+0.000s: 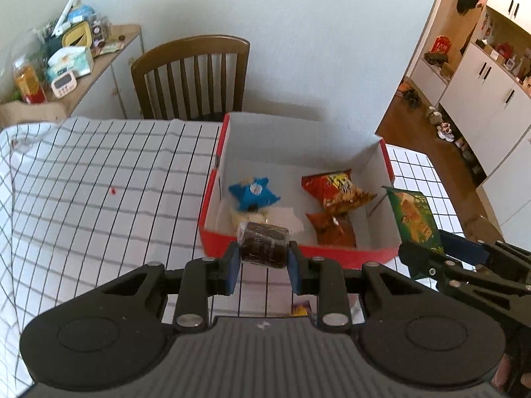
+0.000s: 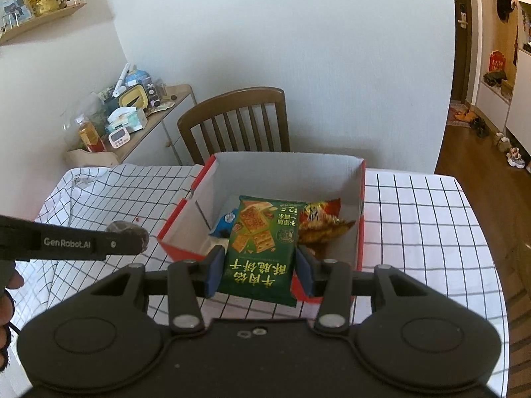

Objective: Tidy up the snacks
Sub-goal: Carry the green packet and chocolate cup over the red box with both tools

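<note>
Both grippers grip snacks: my left gripper (image 1: 264,258) pinches a dark round wrapped cake (image 1: 264,244), my right gripper (image 2: 257,270) a green cracker bag (image 2: 262,248). I should lift over the red cardboard box (image 2: 360,199) wall, then drop gently.

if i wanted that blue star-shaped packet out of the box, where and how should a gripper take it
Probably from straight above, closing across the puffed middle of the blue star-shaped packet. It lies flat on the floor of the red box, close to the left wall, so a sideways approach looks blocked. The thin points would likely crumple or slip.
</note>
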